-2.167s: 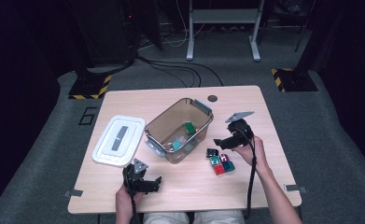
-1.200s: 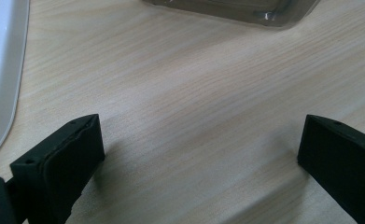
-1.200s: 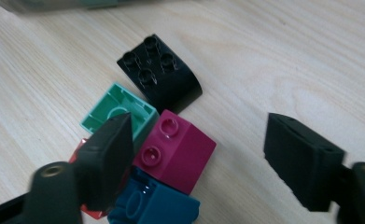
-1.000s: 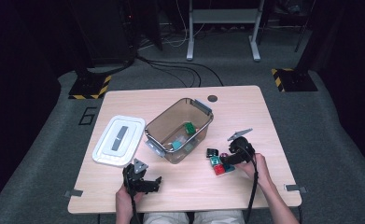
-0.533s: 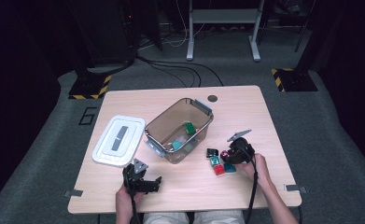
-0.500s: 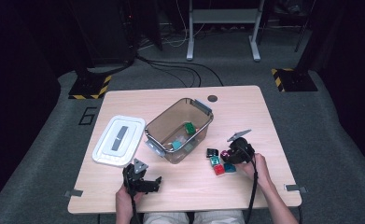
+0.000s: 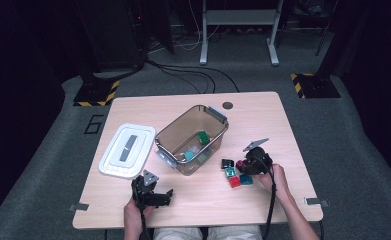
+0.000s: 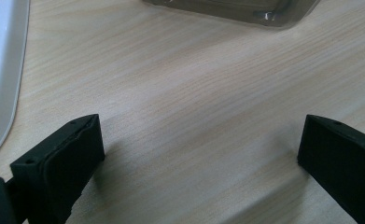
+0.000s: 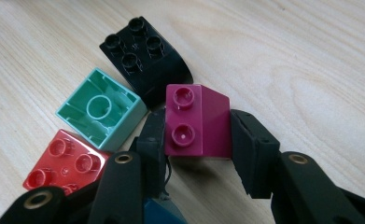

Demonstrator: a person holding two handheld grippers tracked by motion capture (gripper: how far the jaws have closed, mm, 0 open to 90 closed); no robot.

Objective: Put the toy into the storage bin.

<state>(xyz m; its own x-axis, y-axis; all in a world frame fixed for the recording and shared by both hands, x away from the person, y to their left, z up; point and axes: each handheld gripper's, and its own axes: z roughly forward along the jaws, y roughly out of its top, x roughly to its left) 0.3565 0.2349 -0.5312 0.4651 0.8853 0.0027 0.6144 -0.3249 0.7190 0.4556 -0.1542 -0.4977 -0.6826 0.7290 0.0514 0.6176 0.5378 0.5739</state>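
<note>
A magenta sloped brick (image 9: 196, 121) stands on the table in the right gripper view. My right gripper (image 9: 200, 140) has just been closing, and its two black pads now press on the brick's sides. From above, this right gripper (image 7: 244, 165) sits low at a small cluster of bricks right of the bin. Around the magenta brick lie a black brick (image 9: 145, 58), a mint brick (image 9: 101, 109) lying upside down, a red brick (image 9: 63, 163) and a blue brick (image 9: 159, 212). Near the table's front edge, my left gripper (image 7: 158, 196) rests with its jaws wide apart over bare wood (image 8: 199, 144).
A clear brownish bin (image 7: 169, 135) stands mid-table with a green brick (image 7: 202, 136) and a teal brick (image 7: 189, 155) inside. Its white lid (image 7: 128, 150) lies to the left. The bin's lower edge (image 8: 245, 9) lies ahead of the left gripper.
The right gripper came down from beside the bin to the brick cluster and closed on the magenta brick. The left gripper has stayed put.
</note>
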